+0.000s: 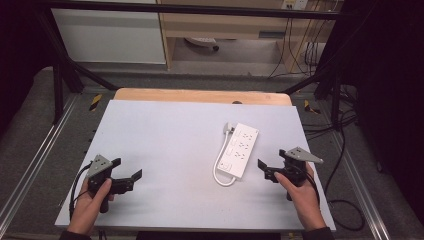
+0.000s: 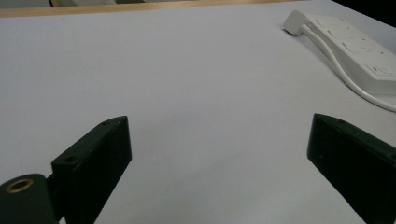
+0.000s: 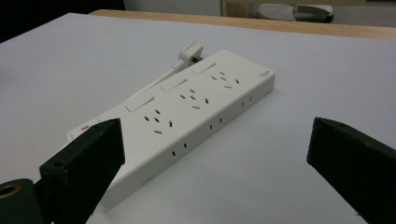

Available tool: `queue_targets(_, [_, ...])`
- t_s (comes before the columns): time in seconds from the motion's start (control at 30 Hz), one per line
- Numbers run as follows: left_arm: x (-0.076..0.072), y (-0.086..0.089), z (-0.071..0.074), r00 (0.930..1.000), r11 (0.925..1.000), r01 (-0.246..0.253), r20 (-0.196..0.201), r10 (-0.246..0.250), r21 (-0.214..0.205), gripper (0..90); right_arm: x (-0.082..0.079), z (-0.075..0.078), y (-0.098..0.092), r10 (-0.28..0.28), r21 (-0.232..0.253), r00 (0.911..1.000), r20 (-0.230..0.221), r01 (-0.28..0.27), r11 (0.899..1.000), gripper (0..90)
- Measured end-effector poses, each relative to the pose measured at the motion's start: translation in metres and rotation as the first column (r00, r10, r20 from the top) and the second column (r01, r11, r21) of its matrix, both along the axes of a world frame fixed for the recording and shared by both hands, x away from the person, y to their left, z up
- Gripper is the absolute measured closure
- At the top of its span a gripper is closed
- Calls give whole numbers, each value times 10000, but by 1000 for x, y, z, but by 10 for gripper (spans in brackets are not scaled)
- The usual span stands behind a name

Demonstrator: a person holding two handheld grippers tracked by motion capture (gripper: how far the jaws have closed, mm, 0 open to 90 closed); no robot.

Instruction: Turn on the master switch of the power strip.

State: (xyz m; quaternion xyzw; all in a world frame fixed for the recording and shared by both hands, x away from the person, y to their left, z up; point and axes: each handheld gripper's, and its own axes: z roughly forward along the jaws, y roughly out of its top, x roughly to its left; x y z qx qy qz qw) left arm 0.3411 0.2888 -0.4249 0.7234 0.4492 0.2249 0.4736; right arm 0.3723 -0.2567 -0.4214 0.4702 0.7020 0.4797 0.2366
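Note:
A white power strip (image 1: 241, 150) lies on the pale table (image 1: 170, 145), right of centre, with its white cable (image 1: 220, 172) looped along its left side to a plug (image 1: 228, 128) at its far end. My right gripper (image 1: 272, 161) is held just right of the strip's near end, jaws open and empty; in the right gripper view the power strip (image 3: 196, 102) lies ahead and left of the right gripper (image 3: 215, 158). My left gripper (image 1: 127, 169) hovers open over bare table at the near left. Far right in the left gripper view is the strip (image 2: 359, 51), well beyond the left gripper (image 2: 219, 158).
A wooden edge (image 1: 200, 95) runs along the table's far side. Black frame bars (image 1: 65, 75) stand around the table, and cables (image 1: 345, 130) trail on the floor to the right. A cabinet (image 1: 110, 35) stands behind.

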Motion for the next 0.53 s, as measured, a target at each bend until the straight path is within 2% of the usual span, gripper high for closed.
queue_targets(0.23, [0,0,0,10000,10000,-7,4,7,-13,63,-6,-8,-19,-432,-184,9988,-245,428,9989,43])
queue_targets(0.33, [0,0,0,10000,10000,2,12,-2,8,64,-7,-14,-24,-584,-342,9964,-613,564,9978,42])
queue_targets(0.47, [0,0,0,10000,10000,13,26,-13,24,63,-5,-24,-25,-819,-1116,9887,-1258,679,9914,47])
queue_targets(0.53, [0,0,0,10000,10000,17,43,-17,35,63,-3,-30,-23,-831,-1283,9836,-1599,628,9898,48])
